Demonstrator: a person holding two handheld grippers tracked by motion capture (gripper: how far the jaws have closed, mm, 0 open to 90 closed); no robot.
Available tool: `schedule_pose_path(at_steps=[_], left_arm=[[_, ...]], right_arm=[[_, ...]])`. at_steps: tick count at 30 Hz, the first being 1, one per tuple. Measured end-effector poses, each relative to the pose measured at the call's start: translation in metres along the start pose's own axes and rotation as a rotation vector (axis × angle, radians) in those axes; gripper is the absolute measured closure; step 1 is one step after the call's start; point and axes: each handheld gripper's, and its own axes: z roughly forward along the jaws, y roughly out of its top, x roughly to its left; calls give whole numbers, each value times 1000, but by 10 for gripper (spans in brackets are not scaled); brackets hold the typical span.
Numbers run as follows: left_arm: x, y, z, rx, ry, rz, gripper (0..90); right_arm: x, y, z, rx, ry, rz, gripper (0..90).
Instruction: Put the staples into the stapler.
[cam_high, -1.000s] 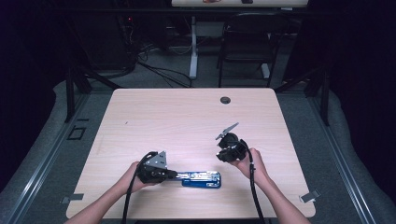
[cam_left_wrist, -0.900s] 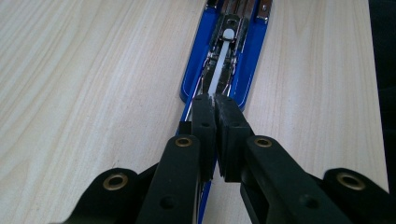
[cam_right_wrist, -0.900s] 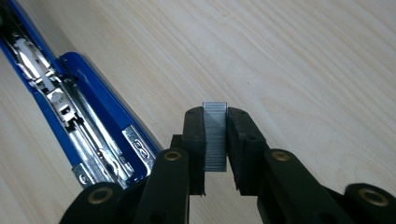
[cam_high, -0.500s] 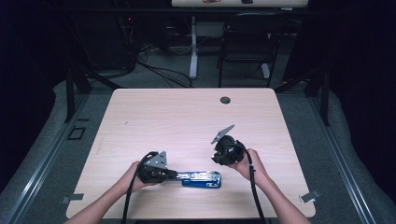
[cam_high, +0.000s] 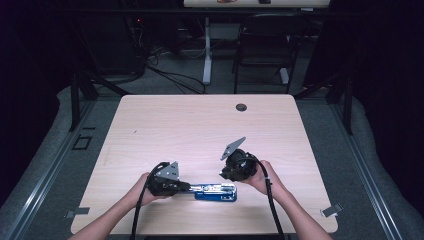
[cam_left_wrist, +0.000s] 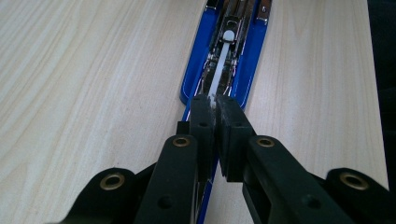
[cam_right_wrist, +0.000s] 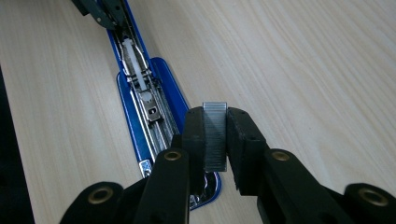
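Evidently this is a reload: the one blue stapler (cam_high: 216, 192) lies opened flat near the table's (cam_high: 200, 125) front edge, its magazine channel bared. The left gripper (cam_left_wrist: 215, 103), at the stapler's nine o'clock end, is clenched on the white pusher strip (cam_left_wrist: 219, 70), probably keeping the channel clear. The right gripper (cam_right_wrist: 215, 135), hovering at its one o'clock, grasps one strip of staples (cam_right_wrist: 215, 135), ready for loading.
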Motion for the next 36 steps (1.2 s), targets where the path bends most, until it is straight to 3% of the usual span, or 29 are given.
schedule_pose_path(at_steps=[9, 17, 36], left_arm=[[0, 0, 0, 0, -3, -1, 857], [0, 1, -1, 20, 12, 4, 857], [1, 0, 0, 4, -5, 1, 856]], right_arm=[[7, -1, 5, 5, 62, -78, 784], [13, -2, 12, 43, 87, -131, 784], [16, -6, 25, 92, 101, -182, 782]])
